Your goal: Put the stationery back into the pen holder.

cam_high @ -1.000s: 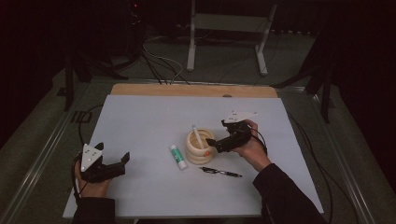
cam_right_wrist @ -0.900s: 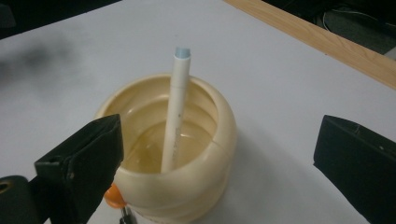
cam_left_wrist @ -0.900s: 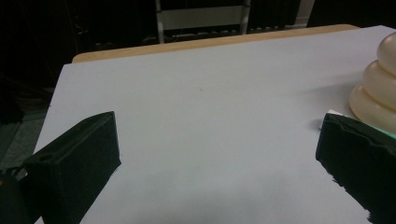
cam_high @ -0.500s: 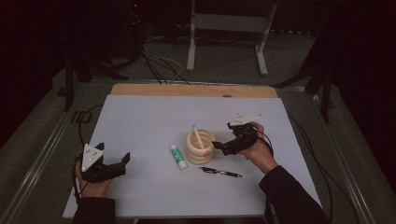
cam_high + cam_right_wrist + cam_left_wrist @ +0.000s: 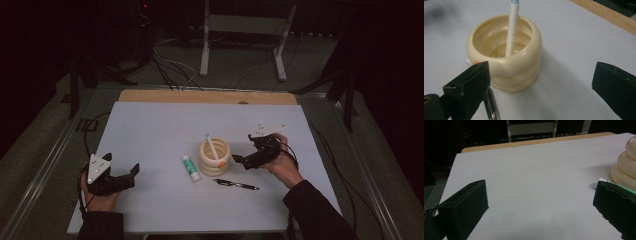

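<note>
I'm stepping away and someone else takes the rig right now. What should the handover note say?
Left hand-held gripper: open, empty, low at the table's near left.
Right hand-held gripper: open, empty, just right of the cream holder.
One white pen already stands in the holder.
Outside it: a black pen lies in front of the holder, near the right gripper; a white tube with a green band lies to the holder's left.
Likely left: black pen into the holder, then perhaps the tube.
</note>
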Demonstrator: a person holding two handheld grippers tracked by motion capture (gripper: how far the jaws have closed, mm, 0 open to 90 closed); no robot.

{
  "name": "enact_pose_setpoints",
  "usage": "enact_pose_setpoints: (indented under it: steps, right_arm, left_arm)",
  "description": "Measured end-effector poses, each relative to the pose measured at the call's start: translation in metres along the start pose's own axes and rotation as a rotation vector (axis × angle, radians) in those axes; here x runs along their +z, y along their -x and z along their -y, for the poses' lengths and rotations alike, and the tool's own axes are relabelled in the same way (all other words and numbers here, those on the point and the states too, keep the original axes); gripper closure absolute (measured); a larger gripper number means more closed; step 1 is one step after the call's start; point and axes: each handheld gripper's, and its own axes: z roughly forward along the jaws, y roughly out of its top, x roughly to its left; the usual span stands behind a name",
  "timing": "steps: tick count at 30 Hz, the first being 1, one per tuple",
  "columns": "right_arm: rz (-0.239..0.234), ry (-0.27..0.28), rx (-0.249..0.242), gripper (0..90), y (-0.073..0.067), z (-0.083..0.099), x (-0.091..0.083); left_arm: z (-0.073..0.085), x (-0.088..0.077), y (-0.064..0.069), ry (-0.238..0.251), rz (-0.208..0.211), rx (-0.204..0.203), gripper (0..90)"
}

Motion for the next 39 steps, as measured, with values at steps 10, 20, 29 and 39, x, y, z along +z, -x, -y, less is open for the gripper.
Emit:
enact_pose_setpoints:
  steps: [10,20,29,39]
  right_arm:
    - [0.013,-0.027,-0.013,1.8,0.001,0.009,-0.006]
    - [0.015,-0.054,-0.020,1.9,0.000,0.020,-0.010]
    - [0.008,-0.094,-0.026,2.1,-0.002,0.036,-0.011]
    - [0.004,-0.118,-0.032,3.5,-0.006,0.049,-0.015]
  left_arm:
    - [0.000,0.000,0.001,-0.001,0.002,0.001,0.1]
    - [0.000,0.000,0.001,-0.001,0.002,0.000,0.2]
    - [0.000,0.001,0.001,-0.002,0.003,0.001,0.2]
    - [0.000,0.001,0.001,-0.002,0.003,0.002,0.2]
